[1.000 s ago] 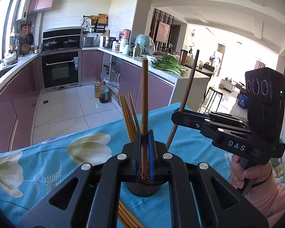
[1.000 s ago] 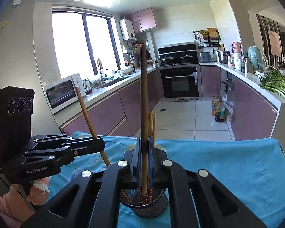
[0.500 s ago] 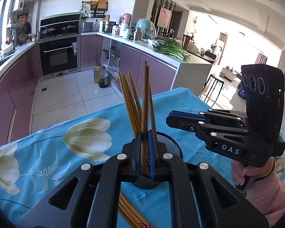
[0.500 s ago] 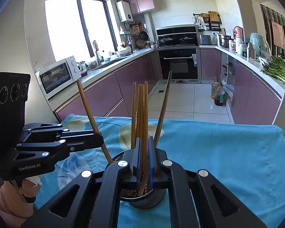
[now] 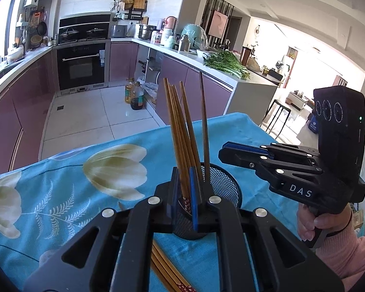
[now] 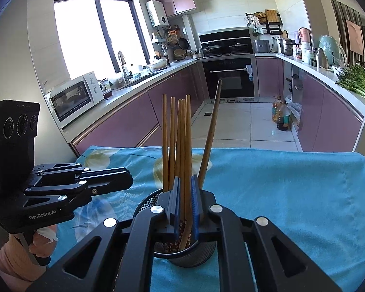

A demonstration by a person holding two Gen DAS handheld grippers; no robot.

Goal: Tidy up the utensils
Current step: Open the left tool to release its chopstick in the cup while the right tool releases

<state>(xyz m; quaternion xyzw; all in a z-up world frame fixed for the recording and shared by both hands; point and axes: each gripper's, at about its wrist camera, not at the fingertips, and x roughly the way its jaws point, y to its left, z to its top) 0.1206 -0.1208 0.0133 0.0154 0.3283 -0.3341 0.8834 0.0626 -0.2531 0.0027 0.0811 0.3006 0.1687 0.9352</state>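
Since half a second ago, the chopstick that our left gripper [image 5: 184, 189] carried has gone from its jaws, and the bundle of chopsticks [image 5: 180, 126] standing in the black mesh holder [image 5: 221, 185] now looks fuller. We see the left jaws parted by only a slim slot, with nothing gripped; what shows through that slot is the bundle standing in the holder just ahead. From the right wrist view, the left gripper [image 6: 130, 182] sits to the left of the holder [image 6: 194, 255], level and bare of any stick. Our right gripper [image 6: 186, 199] is also empty, its jaws a narrow slot apart, and it looks straight over the holder's rim. From the left wrist view the right gripper [image 5: 221, 150] hovers just right of the holder, near the rim and above it. The light brown sticks stand close together and fan slightly. One darker chopstick [image 6: 210, 133] leans away from them to the right, its lower end inside the holder. More loose chopsticks [image 5: 165, 270] lie flat on the desk below the left gripper, partly hidden by it. The holder stands upright on the blue flowered cloth [image 5: 60, 182] that covers the desk.
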